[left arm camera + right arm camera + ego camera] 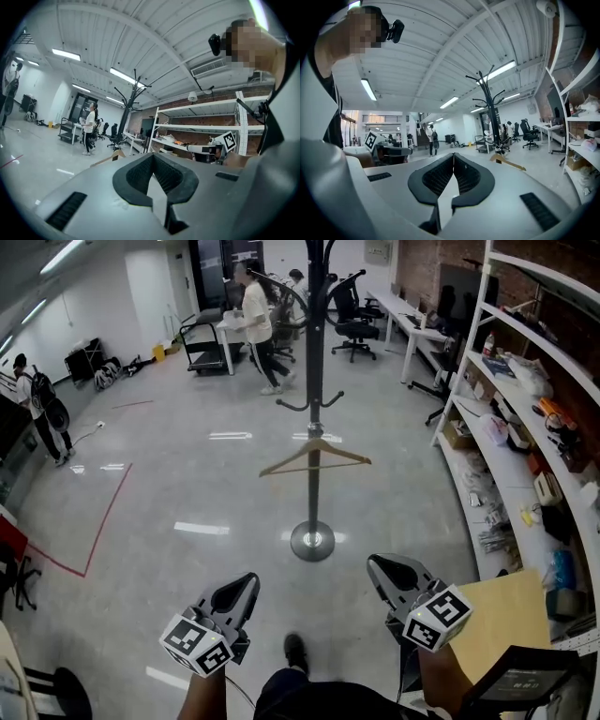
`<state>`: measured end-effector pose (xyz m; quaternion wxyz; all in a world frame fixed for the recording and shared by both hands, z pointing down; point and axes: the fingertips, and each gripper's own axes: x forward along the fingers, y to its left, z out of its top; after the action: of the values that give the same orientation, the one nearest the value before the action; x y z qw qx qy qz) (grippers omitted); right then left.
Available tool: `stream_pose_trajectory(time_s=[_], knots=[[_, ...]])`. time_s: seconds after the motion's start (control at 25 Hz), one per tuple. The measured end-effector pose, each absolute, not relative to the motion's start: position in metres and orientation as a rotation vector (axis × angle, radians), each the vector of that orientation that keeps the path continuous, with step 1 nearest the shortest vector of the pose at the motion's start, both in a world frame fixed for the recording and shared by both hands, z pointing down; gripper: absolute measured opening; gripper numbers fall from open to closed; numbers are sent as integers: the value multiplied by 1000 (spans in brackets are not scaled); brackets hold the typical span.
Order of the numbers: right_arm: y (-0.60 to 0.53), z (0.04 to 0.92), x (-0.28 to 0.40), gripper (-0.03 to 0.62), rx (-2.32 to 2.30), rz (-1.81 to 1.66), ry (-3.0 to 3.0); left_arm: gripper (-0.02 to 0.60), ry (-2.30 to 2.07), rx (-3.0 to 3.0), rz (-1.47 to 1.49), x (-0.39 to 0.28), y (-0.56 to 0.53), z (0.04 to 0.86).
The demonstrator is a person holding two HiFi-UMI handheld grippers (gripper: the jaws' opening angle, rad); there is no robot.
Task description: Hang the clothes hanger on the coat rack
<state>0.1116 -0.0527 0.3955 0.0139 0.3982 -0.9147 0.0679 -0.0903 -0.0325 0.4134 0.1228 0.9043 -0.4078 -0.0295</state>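
A glossy grey floor [187, 474] carries everything. The coat rack [313, 381] stands on it by a round metal base, and a wooden hanger [315, 457] hangs at its pole below the lower hooks. A red tape line [98, 521] runs across the floor at left. Farther back stand a cart [202, 343] and office chairs [354, 310] — along the right, white shelving [487, 427] crowded with boxes and clutter.

Ahead of both tongs, a pale bare-wood clothes hanger [315, 457] is on a dark, matt metal coat rack [314, 352] with a shiny round base [312, 541], above a glossy grey floor [187, 474]; the left gripper [246, 585] and right gripper [380, 568] are smooth matt grey plastic with black ribbed pads [440, 177].
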Motion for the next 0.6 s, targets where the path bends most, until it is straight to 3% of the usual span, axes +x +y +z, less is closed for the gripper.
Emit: stream_pose_trajectory(time_s=[0.6], knots=[[91,390,156,8,1298,305,-2865,-2,-1243,2621,-61,-54,126,384]])
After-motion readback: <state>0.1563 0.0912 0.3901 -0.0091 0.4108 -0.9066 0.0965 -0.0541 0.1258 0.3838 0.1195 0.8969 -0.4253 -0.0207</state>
